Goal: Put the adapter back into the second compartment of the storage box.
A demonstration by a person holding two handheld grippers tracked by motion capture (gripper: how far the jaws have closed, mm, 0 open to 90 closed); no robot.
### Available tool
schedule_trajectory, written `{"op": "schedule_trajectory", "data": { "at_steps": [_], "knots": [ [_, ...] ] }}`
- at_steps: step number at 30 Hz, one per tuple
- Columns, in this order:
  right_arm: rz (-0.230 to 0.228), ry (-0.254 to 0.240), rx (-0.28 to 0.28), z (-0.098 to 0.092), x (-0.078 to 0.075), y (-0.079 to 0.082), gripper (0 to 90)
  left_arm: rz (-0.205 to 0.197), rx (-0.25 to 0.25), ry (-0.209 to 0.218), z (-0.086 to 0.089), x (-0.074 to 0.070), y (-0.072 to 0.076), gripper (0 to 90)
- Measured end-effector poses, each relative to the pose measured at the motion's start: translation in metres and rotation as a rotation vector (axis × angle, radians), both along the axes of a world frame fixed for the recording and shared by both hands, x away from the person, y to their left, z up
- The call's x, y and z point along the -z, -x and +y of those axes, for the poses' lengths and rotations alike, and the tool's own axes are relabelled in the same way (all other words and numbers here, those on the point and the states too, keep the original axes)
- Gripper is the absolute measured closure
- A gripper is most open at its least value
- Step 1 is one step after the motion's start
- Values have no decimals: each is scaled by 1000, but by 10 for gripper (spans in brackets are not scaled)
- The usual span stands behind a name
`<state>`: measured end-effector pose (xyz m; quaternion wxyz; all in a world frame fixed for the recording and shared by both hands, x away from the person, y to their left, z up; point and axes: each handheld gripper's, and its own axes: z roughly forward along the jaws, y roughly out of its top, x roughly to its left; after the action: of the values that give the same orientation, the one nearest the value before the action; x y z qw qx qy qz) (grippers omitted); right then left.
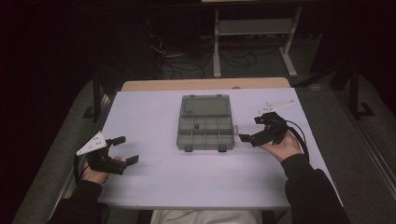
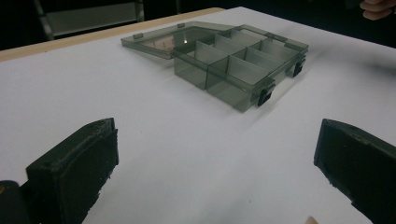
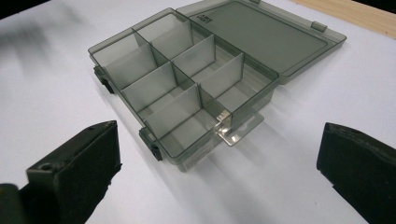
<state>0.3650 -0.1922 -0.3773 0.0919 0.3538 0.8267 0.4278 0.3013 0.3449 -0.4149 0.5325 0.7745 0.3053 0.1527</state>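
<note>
The open compartment box (image 1: 204,122) sits mid-table, lid laid flat toward the far edge. The right gripper (image 1: 248,138), jaws apart and empty, is just beside its right end; the left gripper (image 1: 125,150), also spread and empty, waits well apart.

No text, brand, number or sign can be read here. The lid (image 3: 266,35) of the open box (image 3: 187,88) carries a small dark mark near its hinge-side corner in the right gripper view, possibly moulded lettering, but it is too small and blurred to make out. A small dark mark sits in the same lid corner in the high view, equally illegible.
</note>
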Motion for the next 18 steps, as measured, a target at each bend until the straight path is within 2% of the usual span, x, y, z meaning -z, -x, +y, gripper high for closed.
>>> {"op": "schedule_trajectory", "data": {
  "at_steps": [18],
  "knots": [
    [-26,-60,48,-25,18,32,0,-2,1,-3,-1,0,0,0]
  ]
}}
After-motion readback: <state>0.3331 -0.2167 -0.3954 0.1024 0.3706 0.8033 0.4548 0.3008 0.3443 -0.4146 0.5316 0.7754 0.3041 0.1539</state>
